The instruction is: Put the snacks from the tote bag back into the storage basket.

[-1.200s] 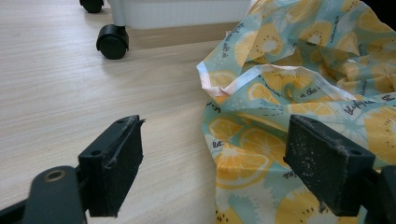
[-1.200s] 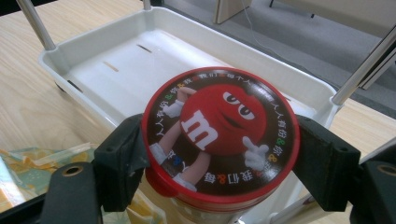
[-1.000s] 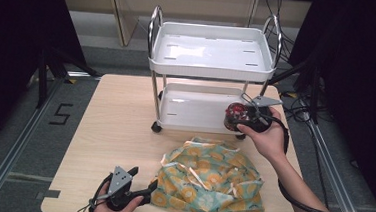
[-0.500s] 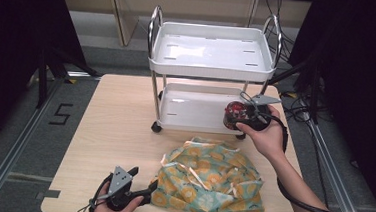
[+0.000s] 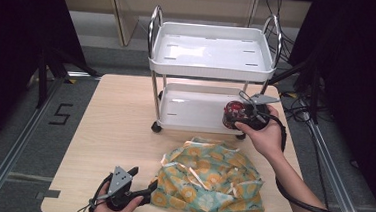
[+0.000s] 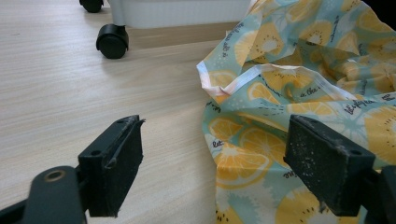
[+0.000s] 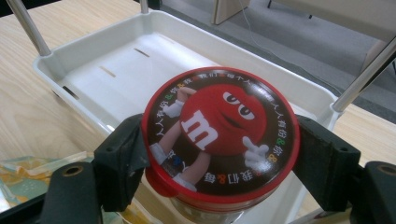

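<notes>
The right gripper (image 5: 235,117) pinches a round candy jar (image 7: 219,140) with a glossy red lid over the white plastic cart (image 5: 208,67)'s lower tray. The left gripper (image 6: 219,168), jaws spread, rests beside a crumpled lemon-print cloth bag (image 5: 210,185) on the wooden table (image 5: 114,131).

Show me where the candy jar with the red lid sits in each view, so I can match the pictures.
High view: candy jar right of centre, clamped in the right gripper by the cart's lower tray.
Left gripper view: not in it.
Right gripper view: jar centre, between both jaws.
Shared landmark: the lower tray.
</notes>
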The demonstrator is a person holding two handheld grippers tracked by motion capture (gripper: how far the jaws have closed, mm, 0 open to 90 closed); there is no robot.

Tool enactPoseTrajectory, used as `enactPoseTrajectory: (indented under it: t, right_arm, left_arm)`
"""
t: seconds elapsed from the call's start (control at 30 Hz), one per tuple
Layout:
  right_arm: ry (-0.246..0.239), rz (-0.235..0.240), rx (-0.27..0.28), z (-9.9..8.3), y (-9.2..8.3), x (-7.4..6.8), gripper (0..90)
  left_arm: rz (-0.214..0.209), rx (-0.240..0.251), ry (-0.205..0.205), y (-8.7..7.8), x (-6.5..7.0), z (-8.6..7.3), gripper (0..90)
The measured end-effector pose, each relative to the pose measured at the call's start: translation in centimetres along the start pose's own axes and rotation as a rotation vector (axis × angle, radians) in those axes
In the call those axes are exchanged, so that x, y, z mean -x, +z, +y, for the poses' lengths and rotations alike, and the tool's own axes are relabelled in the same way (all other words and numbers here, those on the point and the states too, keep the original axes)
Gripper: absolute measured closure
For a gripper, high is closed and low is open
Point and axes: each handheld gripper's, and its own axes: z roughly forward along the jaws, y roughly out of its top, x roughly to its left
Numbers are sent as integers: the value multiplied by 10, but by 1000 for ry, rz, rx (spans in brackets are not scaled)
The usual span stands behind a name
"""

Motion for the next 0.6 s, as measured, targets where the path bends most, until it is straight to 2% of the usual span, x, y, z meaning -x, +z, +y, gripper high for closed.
enactPoseTrajectory:
  t: [0.03,0.07,0.2,0.23,0.4,0.47,0.57,0.6]
  right_arm:
    - [9,-2,-4,0,0,-1,262]
    - [-20,-4,5,0,1,2,262]
    - [-16,-4,-6,0,1,0,262]
    - [16,-1,-5,0,1,-3,262]
    - [-23,-14,11,-1,5,-2,262]
    - [-6,-6,3,0,4,-4,262]
    - [-20,-15,5,0,4,-4,262]
    - [12,-14,3,0,4,-7,262]
  left_arm:
    - [-2,2,5,0,0,0,189]
    - [4,-4,5,-1,0,0,189]
    - [-2,1,5,0,0,0,189]
    - [1,-1,5,0,0,0,189]
    - [-1,-2,8,0,-1,0,189]
    - [6,-11,13,-1,-1,0,189]
    - [3,-8,13,-1,-1,0,189]
    - [3,-7,12,-1,-1,0,189]
